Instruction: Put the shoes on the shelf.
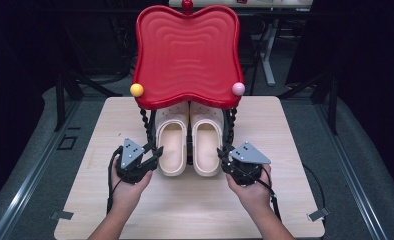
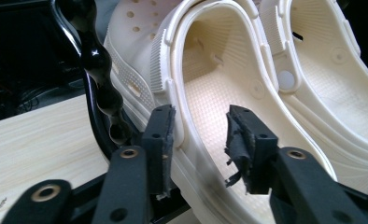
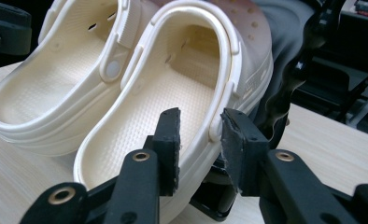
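Two cream clogs stand side by side, heels toward me, under a red wavy-topped stand (image 1: 185,50). My left gripper (image 1: 155,150) sits at the outer side of the left clog (image 1: 172,145). In the left gripper view its jaws (image 2: 201,135) straddle that clog's (image 2: 210,93) outer wall, one pad outside and one inside with a gap, so it is open. My right gripper (image 1: 222,152) mirrors this on the right clog (image 1: 206,145). In the right gripper view its jaws (image 3: 201,140) straddle the outer wall of that clog (image 3: 173,84), the inner pad clear of it.
The stand's black beaded legs (image 2: 98,60) (image 3: 289,88) rise close beside each gripper. A yellow ball (image 1: 136,90) and a pink ball (image 1: 238,89) mark the top's front corners. The wooden table (image 1: 185,210) has free room in front of the clogs; dark floor lies around it.
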Available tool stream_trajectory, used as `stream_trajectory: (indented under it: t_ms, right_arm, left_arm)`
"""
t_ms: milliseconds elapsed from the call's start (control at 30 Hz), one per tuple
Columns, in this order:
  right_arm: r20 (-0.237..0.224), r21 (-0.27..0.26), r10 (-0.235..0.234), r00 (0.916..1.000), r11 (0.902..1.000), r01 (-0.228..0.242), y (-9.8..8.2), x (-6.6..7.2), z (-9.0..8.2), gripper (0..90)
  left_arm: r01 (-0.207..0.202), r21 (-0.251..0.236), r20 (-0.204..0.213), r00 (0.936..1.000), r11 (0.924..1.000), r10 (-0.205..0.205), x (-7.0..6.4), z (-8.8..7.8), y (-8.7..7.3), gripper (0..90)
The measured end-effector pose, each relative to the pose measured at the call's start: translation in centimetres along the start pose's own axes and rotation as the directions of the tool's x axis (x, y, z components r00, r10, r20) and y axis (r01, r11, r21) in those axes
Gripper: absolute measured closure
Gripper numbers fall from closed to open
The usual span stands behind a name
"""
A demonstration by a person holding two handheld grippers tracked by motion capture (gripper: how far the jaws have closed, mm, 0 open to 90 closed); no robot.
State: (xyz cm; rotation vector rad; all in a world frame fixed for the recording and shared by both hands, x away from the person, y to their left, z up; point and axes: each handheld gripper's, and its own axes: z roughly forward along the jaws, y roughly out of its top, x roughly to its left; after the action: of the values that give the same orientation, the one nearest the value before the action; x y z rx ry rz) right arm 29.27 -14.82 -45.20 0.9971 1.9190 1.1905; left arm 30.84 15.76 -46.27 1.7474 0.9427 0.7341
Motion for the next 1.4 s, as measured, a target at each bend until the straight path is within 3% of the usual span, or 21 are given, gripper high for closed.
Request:
stream_trajectory:
  t_ms: [267, 533, 967, 1400]
  right_arm:
    - [-0.007, -0.002, 0.042, 0.9991, 0.9991, -0.042, -0.3, 0.0, 0.7, 71.5]
    - [0.022, -0.002, 0.096, 0.9951, 0.9953, -0.096, -0.3, 0.0, 1.7, 70.5]
    - [0.056, 0.02, 0.13, 0.9899, 0.9911, -0.132, -0.6, 0.1, 3.0, 71.1]
    - [0.084, -0.012, 0.156, 0.9842, 0.9878, -0.155, -0.5, -0.3, 3.3, 76.1]
  left_arm:
    - [0.015, 0.008, -0.008, 0.9998, 0.9999, -0.015, 0.0, 0.5, -0.1, 67.0]
    - [0.036, 0.017, -0.036, 0.9988, 0.9992, -0.035, 0.0, 1.1, -0.2, 67.4]
    - [0.058, 0.033, -0.063, 0.9964, 0.9978, -0.056, 0.0, 2.2, -0.2, 66.4]
    - [0.092, 0.035, -0.086, 0.9924, 0.9952, -0.088, 0.3, 2.7, 0.2, 68.5]
